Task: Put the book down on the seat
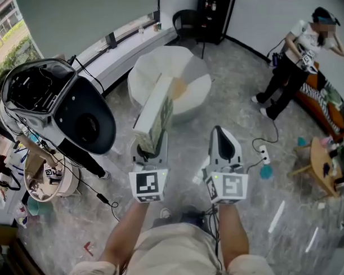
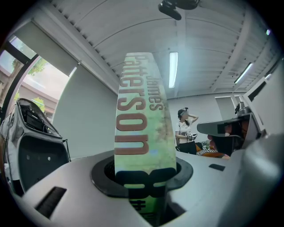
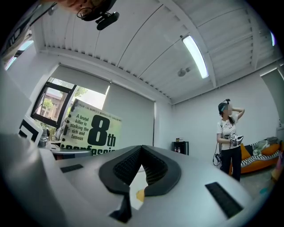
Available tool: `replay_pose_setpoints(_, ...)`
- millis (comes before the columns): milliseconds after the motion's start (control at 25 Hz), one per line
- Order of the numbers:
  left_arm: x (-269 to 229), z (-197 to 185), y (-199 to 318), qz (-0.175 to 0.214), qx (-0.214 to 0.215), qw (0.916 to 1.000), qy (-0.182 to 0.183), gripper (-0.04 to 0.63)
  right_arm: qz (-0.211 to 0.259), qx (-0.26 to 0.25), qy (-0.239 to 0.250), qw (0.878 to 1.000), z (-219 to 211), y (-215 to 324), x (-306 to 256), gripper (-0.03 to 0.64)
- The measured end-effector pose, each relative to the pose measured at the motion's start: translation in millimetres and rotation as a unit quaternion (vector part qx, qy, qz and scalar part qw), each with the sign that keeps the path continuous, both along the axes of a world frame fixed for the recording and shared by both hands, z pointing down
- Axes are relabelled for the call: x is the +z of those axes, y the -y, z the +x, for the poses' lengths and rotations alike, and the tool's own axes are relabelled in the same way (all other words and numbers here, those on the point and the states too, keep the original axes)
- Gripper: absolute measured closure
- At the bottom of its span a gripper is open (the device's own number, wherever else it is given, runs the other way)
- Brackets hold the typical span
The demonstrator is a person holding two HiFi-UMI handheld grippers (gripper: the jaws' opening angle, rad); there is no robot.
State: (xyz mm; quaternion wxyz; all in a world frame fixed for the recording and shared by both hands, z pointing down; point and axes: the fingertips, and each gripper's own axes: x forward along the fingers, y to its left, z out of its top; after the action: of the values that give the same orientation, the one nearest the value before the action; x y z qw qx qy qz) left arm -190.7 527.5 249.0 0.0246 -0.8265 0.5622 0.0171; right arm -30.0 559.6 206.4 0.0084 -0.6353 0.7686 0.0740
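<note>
My left gripper (image 1: 150,143) is shut on the lower end of a pale green paperback book (image 1: 159,109), which stands upright. In the left gripper view the book's spine (image 2: 141,128) rises from between the pads of the left gripper (image 2: 143,181) and fills the middle. Just beyond the book sits the white round seat (image 1: 191,73). To the right of the book my right gripper (image 1: 224,142) is shut with nothing in it. The right gripper view shows the right gripper (image 3: 141,150) with its pads meeting, and the book's cover (image 3: 92,131) at the left.
A large black and grey machine (image 1: 63,105) stands at the left. A person (image 1: 292,64) stands at the back right beside an orange sofa (image 1: 326,108). A small wooden table (image 1: 324,163) and a power strip (image 1: 264,155) are on the right floor. A black cabinet (image 1: 214,17) stands behind the seat.
</note>
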Motion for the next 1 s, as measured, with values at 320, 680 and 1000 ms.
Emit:
replay_pose_setpoints(320, 4.0, -5.0, 25.7, 0.001, -0.005, 1.0000, 0.001, 0.430, 0.002, -0.008, -0.002, 1.000, -5.5, 30.1, 8.0, 0.614)
replay_pose_setpoints(680, 16.2, 29.0, 92.4, -0.004, -0.011, 0.9998, 0.013, 0.430, -0.005, -0.010, 0.011, 1.000, 32.5, 100.8, 25.9, 0.614)
replay_pose_setpoints(1000, 5.9, 75.0, 155.8, -0.005, -0.014, 0.9998, 0.014, 0.430, -0.013, -0.011, 0.013, 1.000, 82.8, 162.7, 22.8, 0.614)
